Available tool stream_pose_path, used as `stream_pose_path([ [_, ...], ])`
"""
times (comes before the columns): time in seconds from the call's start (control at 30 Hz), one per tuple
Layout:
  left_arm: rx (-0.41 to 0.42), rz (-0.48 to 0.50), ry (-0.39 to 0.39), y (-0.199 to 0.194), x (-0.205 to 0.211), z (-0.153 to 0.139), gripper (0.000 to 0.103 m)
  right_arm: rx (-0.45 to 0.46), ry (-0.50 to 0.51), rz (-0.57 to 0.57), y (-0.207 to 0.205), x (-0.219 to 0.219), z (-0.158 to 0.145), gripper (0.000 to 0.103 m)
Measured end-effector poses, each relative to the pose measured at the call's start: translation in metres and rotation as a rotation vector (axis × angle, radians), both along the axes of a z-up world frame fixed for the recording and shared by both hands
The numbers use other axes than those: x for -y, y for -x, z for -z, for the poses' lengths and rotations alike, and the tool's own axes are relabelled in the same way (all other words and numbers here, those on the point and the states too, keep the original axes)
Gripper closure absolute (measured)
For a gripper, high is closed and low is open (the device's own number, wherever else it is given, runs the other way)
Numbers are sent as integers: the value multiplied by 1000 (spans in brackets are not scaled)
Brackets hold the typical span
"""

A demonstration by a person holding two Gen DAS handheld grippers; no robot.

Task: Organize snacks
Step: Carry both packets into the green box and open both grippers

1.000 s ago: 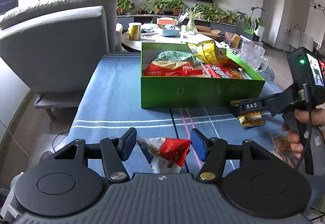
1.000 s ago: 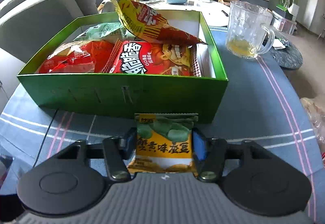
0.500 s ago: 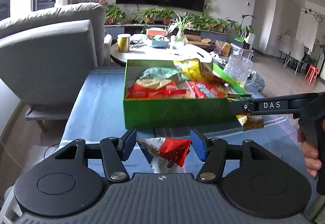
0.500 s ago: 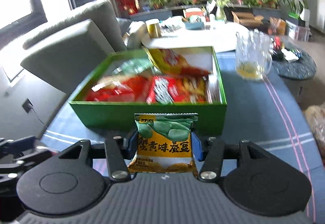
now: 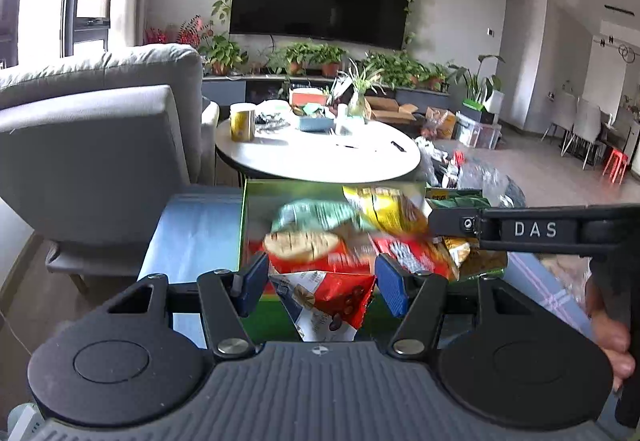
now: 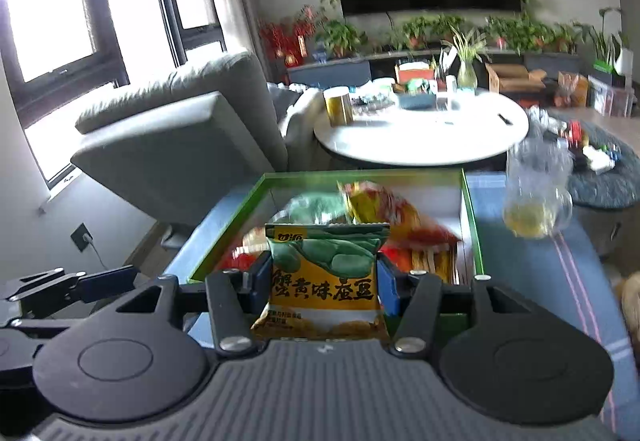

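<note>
a living room with a big dark television on the far wall, plants under it, a grey armchair and a round white table; nearer is a blue striped cloth (image 6: 532, 281) carrying a green box (image 6: 472, 225) already holding several snack bags.

the left gripper (image 5: 320, 283) has its jaws clamped on a red and white snack packet (image 5: 328, 301), which sits crumpled between the blue pads with its lower end hanging below them. the green box lies just ahead of and below those jaws.

the right gripper (image 6: 322, 281) has its jaws clamped on a yellow and green bean packet (image 6: 324, 281), held flat and upright by its side edges, the top seam standing above the pads. the box opening is directly beyond these jaws, with a glass jug (image 6: 534, 197) off to their right.

both packets look light, soft and air-filled, with slick film that could slide or crush under a hard squeeze. a hold across the sides near the middle, as here, seems sound; the sealed seams would be stiffer places to pinch.
</note>
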State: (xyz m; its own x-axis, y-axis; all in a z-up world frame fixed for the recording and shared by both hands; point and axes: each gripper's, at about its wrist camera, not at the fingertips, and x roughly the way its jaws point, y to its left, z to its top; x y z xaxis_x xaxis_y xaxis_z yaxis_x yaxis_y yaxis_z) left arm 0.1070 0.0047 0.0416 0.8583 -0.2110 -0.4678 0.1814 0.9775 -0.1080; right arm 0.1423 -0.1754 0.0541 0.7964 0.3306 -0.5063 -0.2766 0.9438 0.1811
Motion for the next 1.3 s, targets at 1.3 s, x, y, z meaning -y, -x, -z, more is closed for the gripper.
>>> stream_pose_path([
  [1.3,-50,-15,-2,-59,3,26,36,-112,-114,76,-38,22,23,28],
])
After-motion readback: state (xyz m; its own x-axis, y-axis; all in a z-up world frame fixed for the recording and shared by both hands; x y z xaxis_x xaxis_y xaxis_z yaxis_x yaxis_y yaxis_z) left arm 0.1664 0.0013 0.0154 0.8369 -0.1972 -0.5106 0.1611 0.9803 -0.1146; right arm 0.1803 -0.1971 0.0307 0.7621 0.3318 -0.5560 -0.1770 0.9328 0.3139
